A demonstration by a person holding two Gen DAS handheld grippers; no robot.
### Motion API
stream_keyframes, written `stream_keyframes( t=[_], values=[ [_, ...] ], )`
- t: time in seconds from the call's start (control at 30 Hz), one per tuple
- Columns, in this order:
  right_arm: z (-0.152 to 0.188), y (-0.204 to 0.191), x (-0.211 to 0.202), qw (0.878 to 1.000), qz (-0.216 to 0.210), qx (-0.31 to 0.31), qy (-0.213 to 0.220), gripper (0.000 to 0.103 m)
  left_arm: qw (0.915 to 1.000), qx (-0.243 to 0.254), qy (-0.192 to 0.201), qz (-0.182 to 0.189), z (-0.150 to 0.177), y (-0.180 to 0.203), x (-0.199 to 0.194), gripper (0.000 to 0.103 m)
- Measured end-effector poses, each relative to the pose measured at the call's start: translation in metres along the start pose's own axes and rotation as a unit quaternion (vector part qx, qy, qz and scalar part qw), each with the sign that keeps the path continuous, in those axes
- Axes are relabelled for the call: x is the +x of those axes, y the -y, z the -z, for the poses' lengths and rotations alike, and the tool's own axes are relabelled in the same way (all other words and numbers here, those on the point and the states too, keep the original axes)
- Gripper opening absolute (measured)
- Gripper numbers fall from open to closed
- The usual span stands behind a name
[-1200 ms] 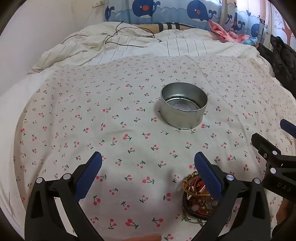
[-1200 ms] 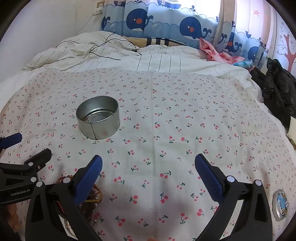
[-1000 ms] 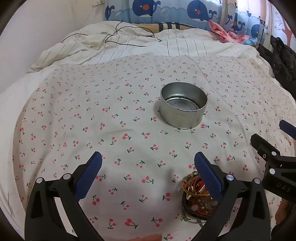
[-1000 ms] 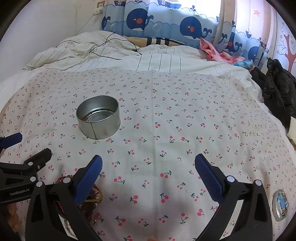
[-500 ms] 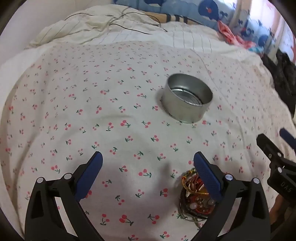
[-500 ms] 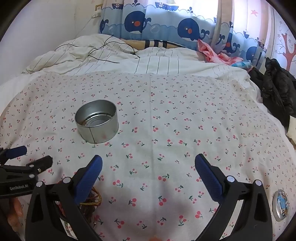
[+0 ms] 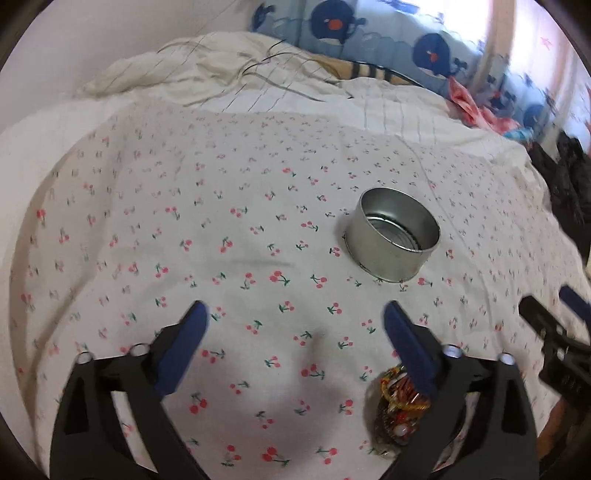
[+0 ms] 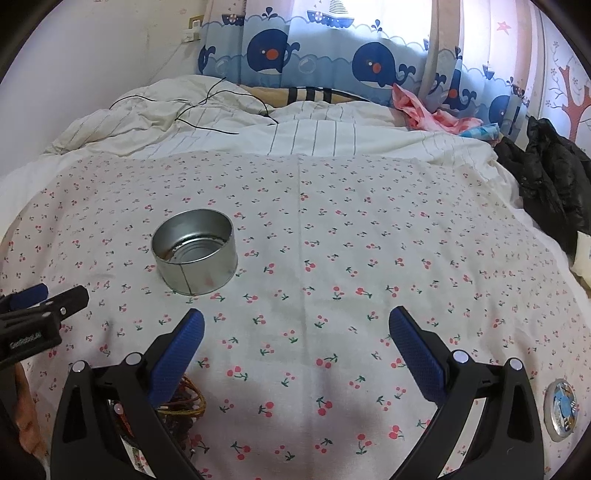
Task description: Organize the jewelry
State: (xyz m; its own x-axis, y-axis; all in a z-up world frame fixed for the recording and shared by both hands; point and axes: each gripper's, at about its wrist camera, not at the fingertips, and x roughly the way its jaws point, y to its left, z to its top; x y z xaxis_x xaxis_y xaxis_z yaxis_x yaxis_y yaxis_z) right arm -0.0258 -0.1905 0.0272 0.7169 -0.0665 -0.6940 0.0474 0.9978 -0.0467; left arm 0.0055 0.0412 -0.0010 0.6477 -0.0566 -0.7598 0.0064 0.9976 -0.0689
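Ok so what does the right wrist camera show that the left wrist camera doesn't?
Only the right wrist view shows the round lid lying near the cloth's right edge, and a wall socket. Only the left wrist view shows the jewelry pile's beads clearly, beside the left tongs. Both show the empty metal tin, the cherry-print cloth, whale curtains, and open tongs; the right tongs hold nothing.

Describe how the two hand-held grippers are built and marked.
The left hand-held gripper and right hand-held gripper match: black triangular cut-out finger arms, silver rivets, textured blue pads. White lettering marks the left one's side in the right wrist view. No cables or sleeves show.
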Motion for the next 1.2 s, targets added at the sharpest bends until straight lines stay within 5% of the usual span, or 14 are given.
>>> stream_keyframes(
  t=[0.1,0.67,0.9,1.2],
  values=[
    [0.000,-0.004,0.001,1.000,-0.001,-0.008,-0.003,0.096,0.9993,0.026,0.007,-0.024,0.006,0.003,-0.006,0.096],
    [0.004,-0.005,0.000,1.000,-0.016,-0.011,-0.007,0.096,0.9985,0.046,-0.016,-0.025,0.015,0.016,0.008,0.096],
    [0.007,-0.004,0.002,0.998,-0.059,-0.003,-0.015,0.096,0.9979,0.055,-0.014,-0.031,0.015,0.017,0.008,0.096],
    [0.018,-0.022,0.014,0.995,-0.058,-0.068,-0.051,0.096,0.9972,0.029,-0.045,-0.053,0.013,-0.007,0.019,0.096]
  ],
)
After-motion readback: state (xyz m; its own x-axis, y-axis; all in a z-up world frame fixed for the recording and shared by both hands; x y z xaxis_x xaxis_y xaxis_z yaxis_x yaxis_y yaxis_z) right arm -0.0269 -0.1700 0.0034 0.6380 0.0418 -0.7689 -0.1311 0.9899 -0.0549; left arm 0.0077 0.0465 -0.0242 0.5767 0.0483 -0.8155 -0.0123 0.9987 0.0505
